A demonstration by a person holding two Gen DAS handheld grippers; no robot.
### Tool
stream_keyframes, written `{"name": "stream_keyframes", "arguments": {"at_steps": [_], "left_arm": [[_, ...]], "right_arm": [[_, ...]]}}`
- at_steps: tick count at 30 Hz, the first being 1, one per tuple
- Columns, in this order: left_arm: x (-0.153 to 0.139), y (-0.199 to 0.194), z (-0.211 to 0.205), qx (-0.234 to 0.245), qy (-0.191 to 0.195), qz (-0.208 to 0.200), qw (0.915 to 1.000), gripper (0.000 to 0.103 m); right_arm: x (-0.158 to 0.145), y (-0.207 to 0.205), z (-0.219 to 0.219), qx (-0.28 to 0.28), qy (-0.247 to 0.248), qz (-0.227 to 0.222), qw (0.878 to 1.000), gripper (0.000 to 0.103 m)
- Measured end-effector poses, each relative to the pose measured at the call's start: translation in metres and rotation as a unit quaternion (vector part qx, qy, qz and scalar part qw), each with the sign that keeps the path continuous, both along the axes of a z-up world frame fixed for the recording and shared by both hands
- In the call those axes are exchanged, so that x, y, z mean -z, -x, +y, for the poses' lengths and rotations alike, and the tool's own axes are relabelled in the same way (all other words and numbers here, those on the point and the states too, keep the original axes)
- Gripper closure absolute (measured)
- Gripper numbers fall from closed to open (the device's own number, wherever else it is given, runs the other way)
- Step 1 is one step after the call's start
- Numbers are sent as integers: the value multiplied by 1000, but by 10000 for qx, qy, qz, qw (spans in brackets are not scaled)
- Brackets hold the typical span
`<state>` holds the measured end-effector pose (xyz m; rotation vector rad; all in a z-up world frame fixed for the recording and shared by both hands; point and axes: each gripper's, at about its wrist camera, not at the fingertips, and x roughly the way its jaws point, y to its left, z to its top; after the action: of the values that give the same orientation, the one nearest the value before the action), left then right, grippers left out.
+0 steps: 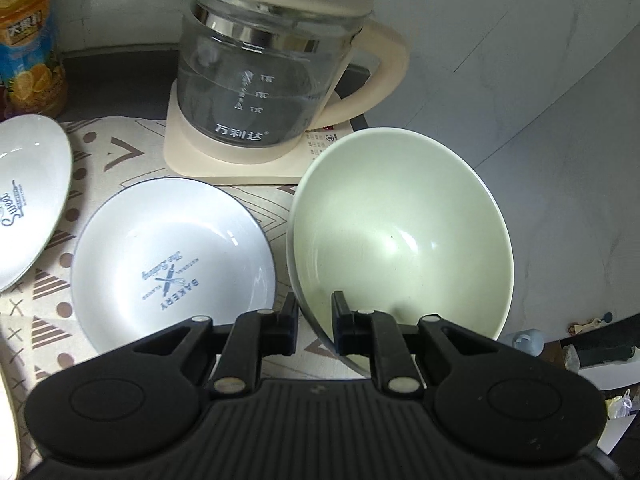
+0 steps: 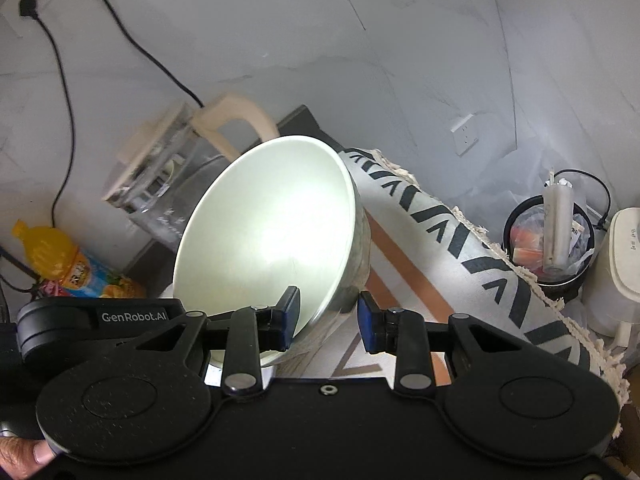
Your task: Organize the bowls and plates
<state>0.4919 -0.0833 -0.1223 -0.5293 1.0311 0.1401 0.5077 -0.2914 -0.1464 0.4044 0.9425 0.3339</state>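
Left gripper [image 1: 315, 318]: my fingers pinch the near rim of the pale green bowl [image 1: 400, 236], tilted above the bench.
Right gripper [image 2: 329, 318]: my fingers grip a second green bowl [image 2: 268, 232] by its rim, its wall between them.
Left view only: bakery plate [image 1: 174, 256] on the patterned cloth [image 1: 52, 304], another plate [image 1: 28, 196], glass kettle [image 1: 260, 80].
Right view only: wall socket [image 2: 464, 134], bin [image 2: 548, 236].

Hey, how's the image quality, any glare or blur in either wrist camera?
Left wrist view: sharp, small highlights inside the green bowl, fisheye bending at the edges. Right wrist view: strong glare washes out the bowl's inside; the kettle behind is motion-blurred.
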Motion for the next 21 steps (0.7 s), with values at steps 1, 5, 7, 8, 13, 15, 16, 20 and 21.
{"name": "stream_keyframes", "arguments": {"at_steps": [1, 5, 7, 8, 13, 15, 16, 20, 21], "left_arm": [[-2, 3, 1, 6, 13, -23, 10000, 88], [-11, 19, 5, 80, 67, -105, 9999, 88], [-14, 27, 7, 136, 60, -137, 9998, 88], [-16, 32, 8, 155, 68, -156, 9997, 88], [-24, 54, 18, 225, 108, -208, 9995, 88], [-27, 64, 23, 253, 122, -220, 9994, 88], [-28, 68, 25, 264, 126, -225, 9993, 88], [-32, 86, 34, 324, 161, -253, 9990, 88], [-33, 92, 36, 325, 169, -261, 9990, 88]], "right_arm": [[-3, 3, 1, -11, 6, -22, 10000, 72], [-12, 17, 4, -20, 83, -141, 9999, 72], [-16, 24, 6, 1, 136, -180, 9997, 72], [-18, 28, 7, 13, 153, -182, 9997, 72], [-30, 54, 16, 53, 266, -270, 9993, 72], [-32, 63, 19, 72, 259, -274, 9993, 72], [-33, 68, 21, 80, 263, -281, 9992, 72], [-38, 90, 29, 137, 282, -314, 9990, 72], [-40, 96, 31, 153, 291, -330, 9989, 72]]}}
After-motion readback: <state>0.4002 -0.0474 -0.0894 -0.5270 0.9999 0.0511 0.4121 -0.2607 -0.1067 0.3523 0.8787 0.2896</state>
